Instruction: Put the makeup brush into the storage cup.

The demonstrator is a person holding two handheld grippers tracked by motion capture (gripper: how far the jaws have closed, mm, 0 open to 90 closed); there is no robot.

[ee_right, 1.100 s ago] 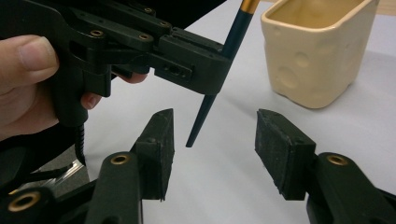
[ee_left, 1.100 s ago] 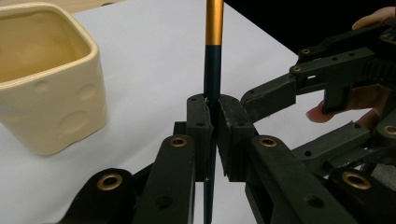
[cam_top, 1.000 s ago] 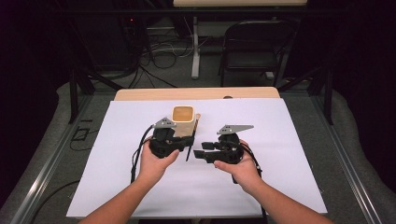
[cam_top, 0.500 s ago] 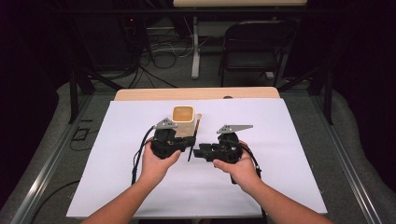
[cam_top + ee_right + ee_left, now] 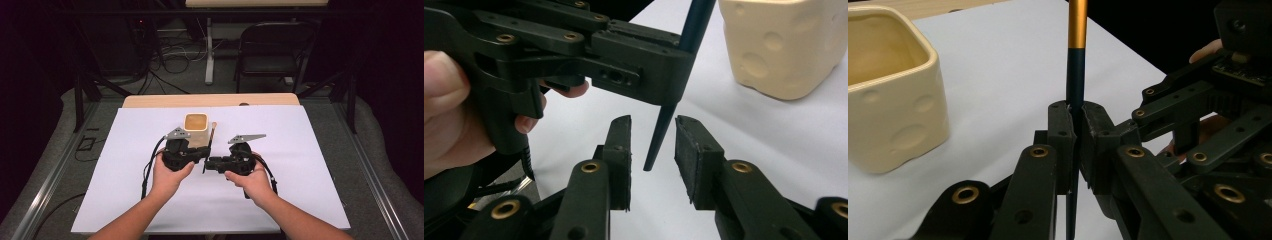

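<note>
**Brush pinched by one gripper, the other closing around its tip**

While the person's hands rested low on the white sheet (image 5: 300, 150), the left gripper (image 5: 1075, 145) had its pads pressed together on a slim dark-handled brush (image 5: 1076, 75), pinching the shaft so that it stood upright between them. In the left gripper view the handle rose dark blue out of the jaws and turned gold higher up — the top ran out of the picture.

Just beside it, the right gripper (image 5: 653, 150) pointed toward the left one, and its jaws had just been closing. In the right gripper view they stood either side of the brush's pointed lower end, a gap showing on both sides, so neither pad touched the handle. The tip hung free above the sheet.

Seen from the high view, the two grippers sat near each other at the middle of the table (image 5: 150, 101), the left gripper (image 5: 200, 155) and right gripper (image 5: 207, 164) nearly meeting at the brush (image 5: 210, 145).

Farther off — just behind the left gripper — stood a cream square cup (image 5: 196, 129) with dimpled walls, upright and open at the top. Beyond the table stood a dark folding chair (image 5: 272, 47).
</note>
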